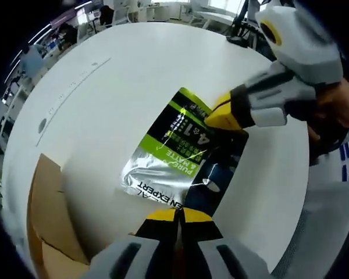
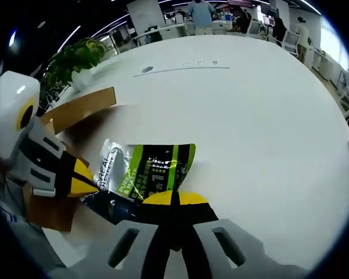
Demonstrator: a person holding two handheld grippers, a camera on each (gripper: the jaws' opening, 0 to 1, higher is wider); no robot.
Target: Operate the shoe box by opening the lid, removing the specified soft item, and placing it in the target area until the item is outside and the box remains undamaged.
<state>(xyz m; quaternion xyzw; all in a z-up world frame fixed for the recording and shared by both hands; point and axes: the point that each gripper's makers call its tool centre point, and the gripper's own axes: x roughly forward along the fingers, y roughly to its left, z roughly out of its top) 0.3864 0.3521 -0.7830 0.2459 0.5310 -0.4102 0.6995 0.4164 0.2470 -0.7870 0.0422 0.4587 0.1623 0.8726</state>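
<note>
Right gripper view: our right gripper has its yellow-tipped jaws closed on the near edge of the silver-green-black pouch, which lies flat on the white worktop. Left gripper comes in from the left, its tip touching the pouch's silver end. Cardboard shoe box sits behind it, potted plant beyond.

Open-plan office — white table, rows of desks, ceiling strip lights, potted plant

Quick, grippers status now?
Left gripper: shut on the pouch.
Right gripper: shut on the pouch's other end.
</note>
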